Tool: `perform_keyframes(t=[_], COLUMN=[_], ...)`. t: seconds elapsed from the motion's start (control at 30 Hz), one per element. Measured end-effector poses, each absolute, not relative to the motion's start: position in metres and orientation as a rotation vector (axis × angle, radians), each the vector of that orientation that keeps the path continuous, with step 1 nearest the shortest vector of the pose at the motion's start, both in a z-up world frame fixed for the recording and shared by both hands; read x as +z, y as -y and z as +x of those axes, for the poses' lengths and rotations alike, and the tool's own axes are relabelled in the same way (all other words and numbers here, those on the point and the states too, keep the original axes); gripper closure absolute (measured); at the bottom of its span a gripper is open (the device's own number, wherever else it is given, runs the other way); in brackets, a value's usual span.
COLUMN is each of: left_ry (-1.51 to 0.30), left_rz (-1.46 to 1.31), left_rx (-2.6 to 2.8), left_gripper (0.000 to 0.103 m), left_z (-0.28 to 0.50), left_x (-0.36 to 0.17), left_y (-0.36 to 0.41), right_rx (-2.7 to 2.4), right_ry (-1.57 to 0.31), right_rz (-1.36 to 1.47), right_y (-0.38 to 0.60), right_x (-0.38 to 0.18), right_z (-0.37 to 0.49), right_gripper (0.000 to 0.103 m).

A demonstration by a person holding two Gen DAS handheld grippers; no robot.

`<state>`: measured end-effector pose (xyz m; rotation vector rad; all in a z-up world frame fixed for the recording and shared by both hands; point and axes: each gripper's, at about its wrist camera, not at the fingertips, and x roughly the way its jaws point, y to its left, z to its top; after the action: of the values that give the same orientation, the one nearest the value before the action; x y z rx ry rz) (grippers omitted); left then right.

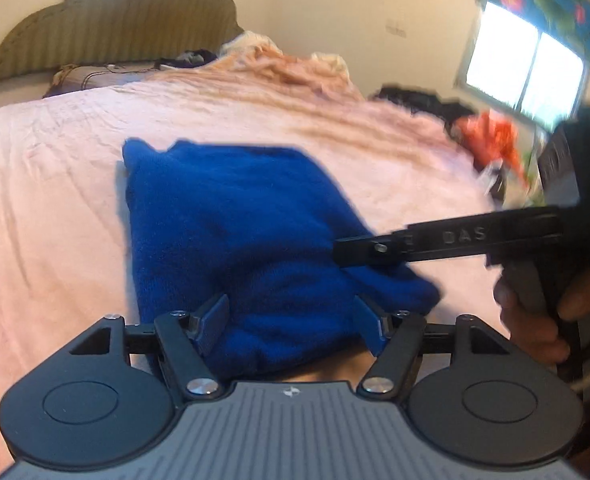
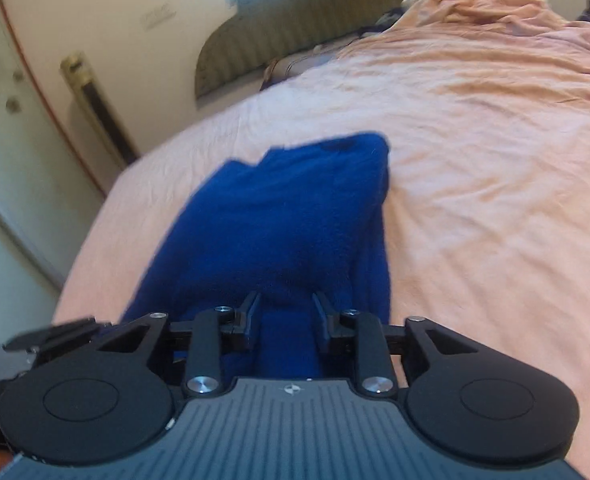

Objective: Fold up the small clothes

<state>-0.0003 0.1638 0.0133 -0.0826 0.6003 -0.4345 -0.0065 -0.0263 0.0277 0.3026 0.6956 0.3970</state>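
Presently, on view:
- Blue knit garment (image 1: pixel 231 216): folded into a thick bundle, lying on the bed's near part; both grippers meet it at its near edge.
- Left gripper (image 1: pixel 295 322): fingers spread wide, a bulge of the blue knit sitting between them; whether the pads press it cannot be told.
- Right gripper (image 2: pixel 286 320): fingers partly drawn in, a narrow fold of the knit between them; firm pinch or not cannot be told.
- Hand (image 1: pixel 551 320): wrapped round the right gripper's handle, at the frame's right.
- Pink bedsheet (image 1: pixel 55 184): wrinkled, under the garment.
- Headboard (image 1: pixel 115 20): ribbed, olive, far end.
- Orange cloth (image 1: pixel 491 140): far right bed edge, blurred.
- Window (image 1: pixel 527 68): bright, floral blind above.
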Motion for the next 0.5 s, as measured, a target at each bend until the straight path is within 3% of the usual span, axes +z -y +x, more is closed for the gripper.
perform_keyframes(t=[0.03, 0.07, 0.1, 0.13, 0.3, 0.33, 0.37, 0.43, 0.5], left_ry=[-0.579, -0.56, -0.544, -0.536, -0.635, -0.647, -0.64, -0.656, -0.669], left_rz=[-0.076, -0.053, -0.036, -0.037, -0.02, -0.018, -0.007, 0.023, 0.067], left_rx=[-0.421, -0.392, -0.354, -0.309, -0.157, -0.126, -0.119, -0.122, -0.129], left_gripper=[0.033, 0.03, 0.02, 0.015, 0.015, 0.013, 0.011, 0.0, 0.0], left_z=[-0.01, -0.02, -0.031, -0.04, -0.04, -0.037, -0.033, -0.029, -0.027], left_x=[0.02, 0.023, 0.025, 0.024, 0.0, -0.004, -0.004, -0.005, -0.008], left_y=[-0.167, -0.17, -0.173, -0.176, -0.177, -0.176, -0.174, -0.169, -0.163], right_rx=[0.384, 0.37, 0.339, 0.303, 0.158, 0.15, 0.143, 0.114, 0.082], right_ry=[-0.646, -0.596, -0.569, -0.563, -0.721, -0.716, -0.69, -0.704, -0.69], right_rz=[0.299, 0.281, 0.254, 0.22, 0.105, 0.075, 0.027, -0.017, 0.003], right_y=[0.029, 0.03, 0.029, 0.028, 0.014, 0.01, 0.001, -0.009, -0.014], right_x=[0.036, 0.042, 0.044, 0.042, 0.001, -0.004, -0.007, -0.014, -0.018], right_z=[-0.025, -0.044, -0.06, -0.072, -0.077, -0.078, -0.076, -0.073, -0.072], right_gripper=[0.057, 0.042, 0.025, 0.019, 0.016, 0.011, 0.0, 0.0, 0.0])
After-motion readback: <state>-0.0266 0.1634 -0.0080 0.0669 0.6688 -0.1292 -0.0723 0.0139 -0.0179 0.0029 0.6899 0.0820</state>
